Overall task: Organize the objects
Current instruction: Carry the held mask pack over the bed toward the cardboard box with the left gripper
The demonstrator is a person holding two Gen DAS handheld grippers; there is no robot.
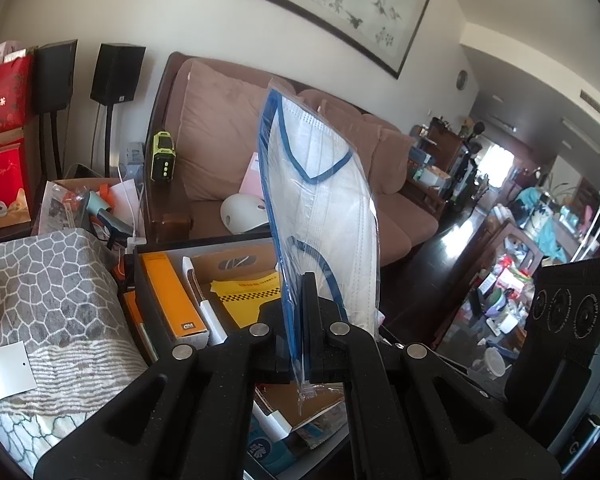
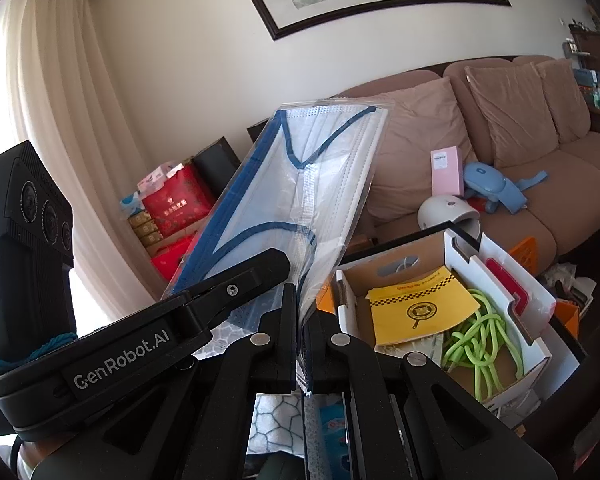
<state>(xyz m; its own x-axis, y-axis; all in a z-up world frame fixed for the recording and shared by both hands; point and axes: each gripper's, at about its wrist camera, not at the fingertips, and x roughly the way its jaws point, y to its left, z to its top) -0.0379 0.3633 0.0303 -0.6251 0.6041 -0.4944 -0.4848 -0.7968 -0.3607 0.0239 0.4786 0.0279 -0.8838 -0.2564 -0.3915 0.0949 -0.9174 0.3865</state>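
Clear crinkly plastic sleeve, pleated white face mask (image 1: pixel 324 200) inside, both grippers (image 1: pixel 299 344) (image 2: pixel 300 344) clamping it.

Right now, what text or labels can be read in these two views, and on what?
"GenRobot.AI": side of the left gripper, seen from the right wrist.
"CM": end of the orange box.
"LECTION", partly cut off: red gift box.
Red bag, yellow paper, pink box: print too blurred to read.

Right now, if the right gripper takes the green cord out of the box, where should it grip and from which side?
Grip the green cord at the knotted bunch in its middle, coming from above: it lies loose in the open-topped cardboard box, whose walls block the sides. The yellow leaflet beside it is flat. The right gripper must first release the bagged face mask.
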